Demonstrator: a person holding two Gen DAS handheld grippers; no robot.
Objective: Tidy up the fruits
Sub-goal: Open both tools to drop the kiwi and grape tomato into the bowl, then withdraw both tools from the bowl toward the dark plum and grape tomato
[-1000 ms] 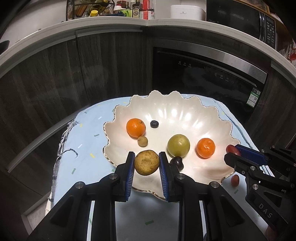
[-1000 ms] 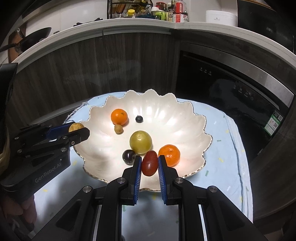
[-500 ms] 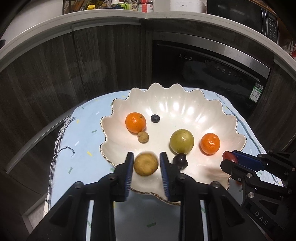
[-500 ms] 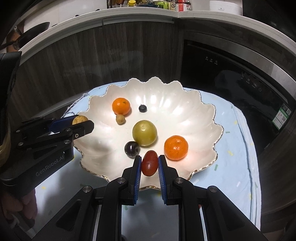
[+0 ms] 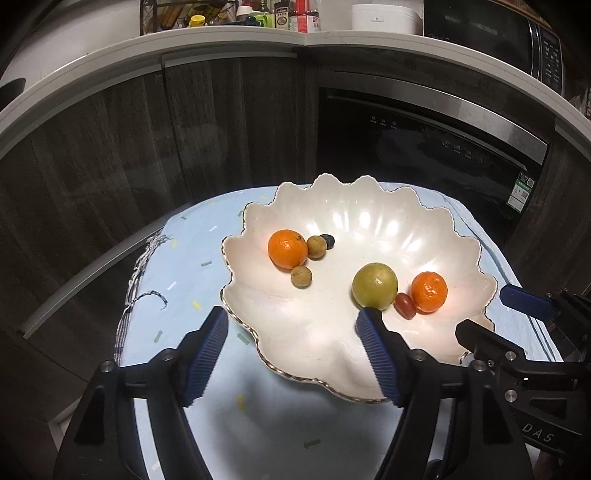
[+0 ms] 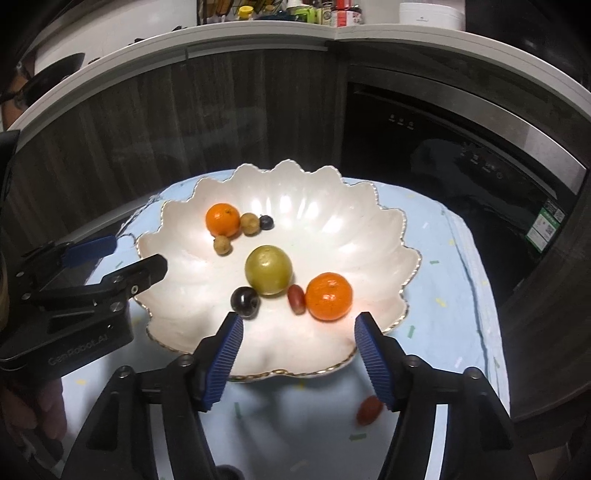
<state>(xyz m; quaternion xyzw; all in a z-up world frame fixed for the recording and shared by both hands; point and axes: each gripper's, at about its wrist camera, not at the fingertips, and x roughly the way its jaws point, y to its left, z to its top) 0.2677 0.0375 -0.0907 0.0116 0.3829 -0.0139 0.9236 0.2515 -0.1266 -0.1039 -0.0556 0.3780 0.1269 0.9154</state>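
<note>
A white scalloped bowl (image 5: 461,236) (image 6: 369,229) stands on a light blue cloth. In it lie two oranges (image 5: 287,248) (image 6: 328,295), a green round fruit (image 6: 268,270), two small brown fruits (image 6: 222,244) (image 6: 249,222), a blueberry (image 6: 265,222), a dark plum (image 6: 244,300) and a red grape tomato (image 6: 296,298). My left gripper (image 5: 291,332) is open and empty over the bowl's near rim. My right gripper (image 6: 297,336) is open and empty at the near rim. Another red tomato (image 6: 368,410) lies on the cloth outside the bowl.
The blue cloth (image 5: 192,258) covers a small table in front of dark cabinets and a black oven (image 5: 424,147). A counter with bottles (image 5: 295,16) runs behind. Each gripper shows at the side of the other's view.
My left gripper opened and let go of the brown fruit, which now lies in the bowl near the left orange. My right gripper opened and dropped the red tomato beside the green fruit. Both pulled back.
</note>
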